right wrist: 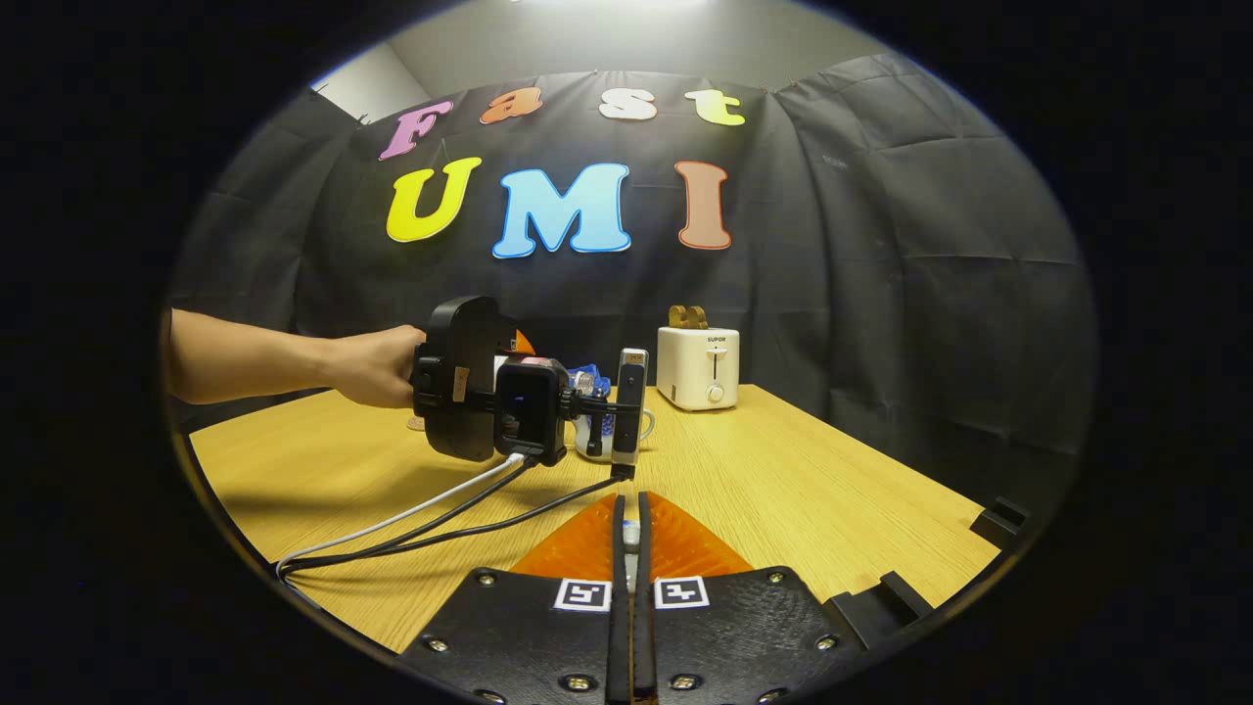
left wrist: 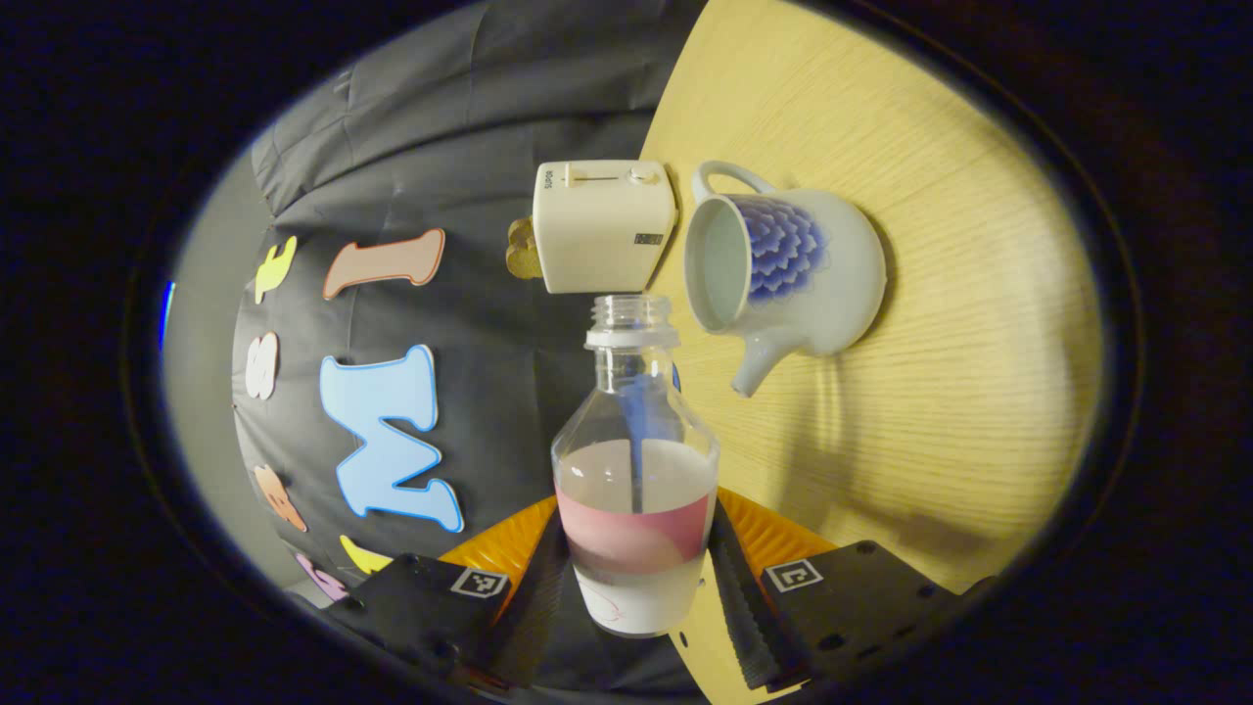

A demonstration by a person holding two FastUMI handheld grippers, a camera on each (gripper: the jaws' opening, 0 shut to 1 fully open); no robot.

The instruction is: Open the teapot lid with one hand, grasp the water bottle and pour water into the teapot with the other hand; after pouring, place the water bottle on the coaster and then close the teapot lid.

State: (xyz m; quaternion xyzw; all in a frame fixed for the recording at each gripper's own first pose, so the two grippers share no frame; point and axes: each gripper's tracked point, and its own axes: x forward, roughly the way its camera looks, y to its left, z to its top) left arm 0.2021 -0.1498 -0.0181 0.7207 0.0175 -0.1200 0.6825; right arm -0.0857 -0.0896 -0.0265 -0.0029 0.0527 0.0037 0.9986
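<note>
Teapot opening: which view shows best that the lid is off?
The left gripper view: the teapot faces the camera, open mouth plainly visible, beside the held water bottle. In the right gripper view the left gripper hides most of it.

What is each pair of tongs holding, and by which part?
The left tongs grip the water bottle by its lower body, at the pink label. The right tongs are closed on something small that cannot be identified.

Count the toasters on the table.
1: the toaster stands at the table's far edge by the wall, behind the teapot. Others may be hidden.
</note>
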